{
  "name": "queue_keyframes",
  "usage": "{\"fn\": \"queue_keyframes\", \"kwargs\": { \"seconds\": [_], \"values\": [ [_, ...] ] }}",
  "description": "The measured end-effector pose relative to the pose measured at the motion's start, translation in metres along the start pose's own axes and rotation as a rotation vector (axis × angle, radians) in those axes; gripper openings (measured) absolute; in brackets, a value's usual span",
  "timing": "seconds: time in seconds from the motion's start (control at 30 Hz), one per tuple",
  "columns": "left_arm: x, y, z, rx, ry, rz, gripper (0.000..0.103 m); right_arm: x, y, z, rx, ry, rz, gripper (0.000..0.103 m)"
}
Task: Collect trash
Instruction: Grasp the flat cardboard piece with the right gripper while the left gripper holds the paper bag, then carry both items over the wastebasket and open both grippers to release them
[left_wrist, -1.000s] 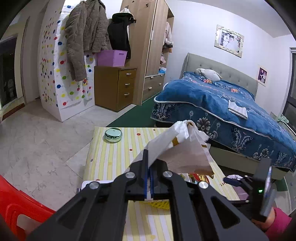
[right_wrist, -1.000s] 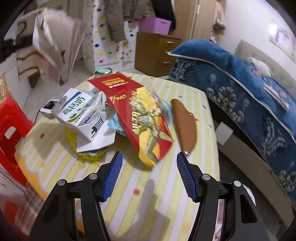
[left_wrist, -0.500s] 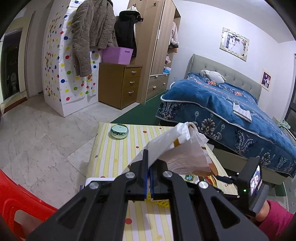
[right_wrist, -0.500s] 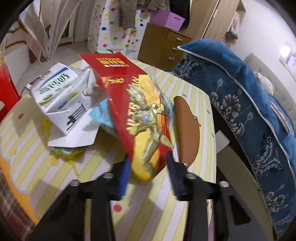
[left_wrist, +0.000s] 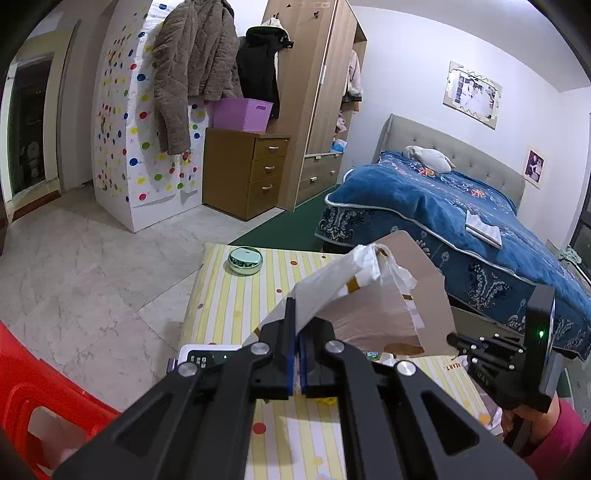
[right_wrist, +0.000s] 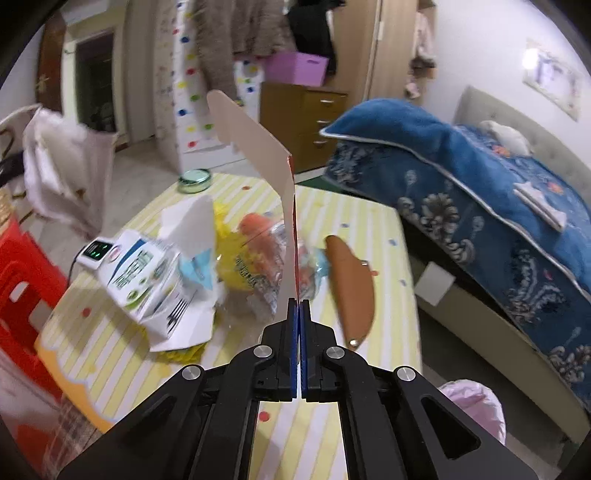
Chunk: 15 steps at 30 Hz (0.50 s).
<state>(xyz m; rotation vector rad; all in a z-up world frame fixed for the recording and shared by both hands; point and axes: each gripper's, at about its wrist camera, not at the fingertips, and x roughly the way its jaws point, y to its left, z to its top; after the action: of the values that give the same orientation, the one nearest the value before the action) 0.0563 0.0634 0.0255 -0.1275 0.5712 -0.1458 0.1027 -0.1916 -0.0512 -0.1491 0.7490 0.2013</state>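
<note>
- Trash lies in a heap on the yellow striped table (right_wrist: 369, 229).
- The right gripper (right_wrist: 297, 310) has its two fingers pressed together on the bottom edge of a flat card packet (right_wrist: 258, 147).
- The card packet stands up on its edge between the blue pads. It is lifted off the table. Its plain pale side faces left, and a thin red line shows along its right side.
- Under the card packet, in the heap, sit a white and green milk carton (right_wrist: 147, 269), a yellow wrapper (right_wrist: 240, 258) and some clear plastic.
- A brown case (right_wrist: 349, 291) lies on the table just to the right of the heap.
- A small green round tin (right_wrist: 194, 181) sits at the far end of the table, well apart from the heap.
- The left gripper (left_wrist: 297, 325) has its fingers pressed together too. They pinch the rim of a white plastic bag (left_wrist: 369, 295).
- The bag hangs above the table with its mouth to the right.
- In the left wrist view, the card packet (left_wrist: 417, 266) shows just behind the bag, near its mouth.
- The right gripper (left_wrist: 458, 341) is also there at the right, held by a hand (left_wrist: 532, 424) with a pink sleeve.
- A red plastic chair (left_wrist: 44, 406) stands at the left of the table.
</note>
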Motion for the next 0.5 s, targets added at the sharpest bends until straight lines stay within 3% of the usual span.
{"fn": "queue_keyframes", "kwargs": {
  "seconds": [0.23, 0.5],
  "values": [
    [-0.014, -0.006, -0.005, 0.0, -0.007, -0.017, 0.0, -0.031, -0.008, -0.003, 0.071, -0.023, -0.012, 0.0],
    [-0.022, -0.056, -0.011, 0.069, -0.008, -0.134, 0.0, -0.088, -0.037, -0.032, 0.169, -0.07, -0.016, 0.0]
  ]
}}
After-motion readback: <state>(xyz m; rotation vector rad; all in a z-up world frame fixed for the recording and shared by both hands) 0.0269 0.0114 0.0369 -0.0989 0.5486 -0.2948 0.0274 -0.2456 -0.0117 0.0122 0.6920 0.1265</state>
